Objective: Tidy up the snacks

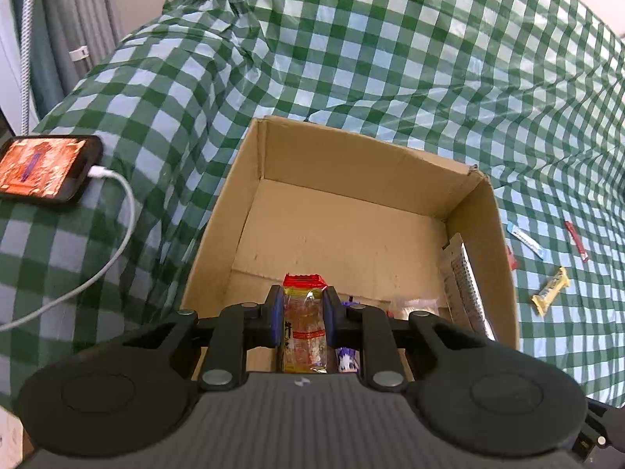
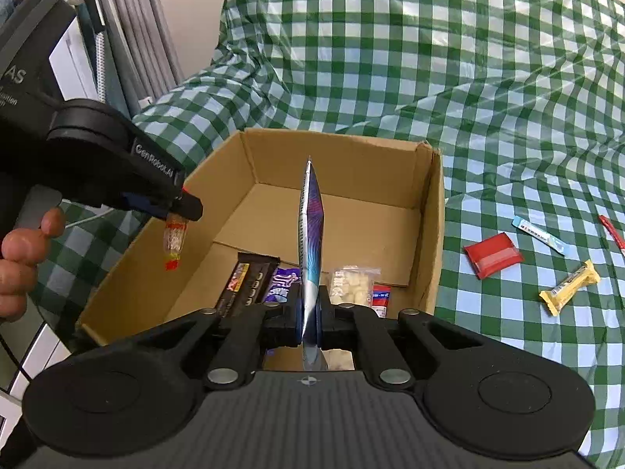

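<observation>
Both claws hang over the box [image 2: 431,211] to drop snacks in: left claw [image 1: 302,318] pinches a clear pack [image 1: 304,336], right claw [image 2: 310,322] squeezes a thin blue pouch [image 2: 311,230] (edge-on, mid-frame).

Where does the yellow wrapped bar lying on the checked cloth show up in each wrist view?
Left wrist: yellow bar at right edge, right of the cardboard box.
Right wrist: yellow bar lower right, below the red packet.
Shared landmark: the cardboard box.

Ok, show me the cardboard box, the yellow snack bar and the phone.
cardboard box [image 2: 332,156], right wrist view, inner far wall.
yellow snack bar [image 2: 569,287], right wrist view, middle of wrapper.
phone [image 1: 39,166], left wrist view, lit screen.
</observation>
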Demonstrator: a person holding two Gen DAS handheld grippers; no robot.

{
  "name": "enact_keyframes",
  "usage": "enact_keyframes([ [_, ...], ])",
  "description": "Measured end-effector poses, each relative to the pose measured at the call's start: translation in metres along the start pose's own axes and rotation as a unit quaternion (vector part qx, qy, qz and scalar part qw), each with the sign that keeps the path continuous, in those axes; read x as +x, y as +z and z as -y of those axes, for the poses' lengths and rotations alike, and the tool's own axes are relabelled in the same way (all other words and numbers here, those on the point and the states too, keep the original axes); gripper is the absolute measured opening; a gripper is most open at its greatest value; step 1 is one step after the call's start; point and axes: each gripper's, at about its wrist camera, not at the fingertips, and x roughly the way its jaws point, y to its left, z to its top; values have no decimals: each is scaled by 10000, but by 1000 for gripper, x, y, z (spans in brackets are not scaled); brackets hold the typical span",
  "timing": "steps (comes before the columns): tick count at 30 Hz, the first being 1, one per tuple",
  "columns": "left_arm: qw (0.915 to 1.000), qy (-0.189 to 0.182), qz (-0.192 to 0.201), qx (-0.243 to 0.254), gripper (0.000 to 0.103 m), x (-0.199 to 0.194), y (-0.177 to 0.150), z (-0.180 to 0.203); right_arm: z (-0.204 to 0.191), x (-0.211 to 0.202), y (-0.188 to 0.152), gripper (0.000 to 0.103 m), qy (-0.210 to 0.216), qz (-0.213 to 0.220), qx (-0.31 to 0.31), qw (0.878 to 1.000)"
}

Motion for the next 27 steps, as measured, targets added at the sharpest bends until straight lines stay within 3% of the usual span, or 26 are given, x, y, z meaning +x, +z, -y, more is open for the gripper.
enact_keyframes([
  [7, 9998, 75, -88, 146, 23, 26, 9, 5, 7, 22, 3, 6, -68, -147, 36, 9999],
  [8, 9997, 17, -120, 217, 28, 29, 10, 5, 7, 25, 3, 6, -77, -164, 40, 9998],
  [9, 9996, -35, -118, 254, 37, 30, 12, 4, 8, 27, 3, 7, -79, -180, 36, 9998],
  [11, 9997, 17, -9, 230, 99, 27, 14, 1, 8, 32, 5, 10, -49, -232, 10, 9997],
  [12, 9997, 123, 141, 183, 102, 23, 14, -1, 9, 33, 8, 23, -33, -244, 41, 9997],
  [13, 9991, 207, 335, 157, 103, 17, 12, -3, 10, 34, 9, 37, -3, -245, 73, 9997],
  [14, 9983, 274, 463, 212, 103, 12, 9, -5, 11, 34, 10, 68, -1, -238, 89, 9997],
  [15, 9978, 328, 477, 323, 103, 9, 7, -6, 10, 32, 11, 87, -56, -209, 90, 9997],
  [19, 9968, 481, 320, 544, 103, -7, -14, -12, 3, 17, 6, 93, -101, -105, -59, 9999],
  [27, 9980, 540, 203, 247, 103, -59, -59, -29, -14, -24, -11, 96, -62, -240, 136, 9996],
])
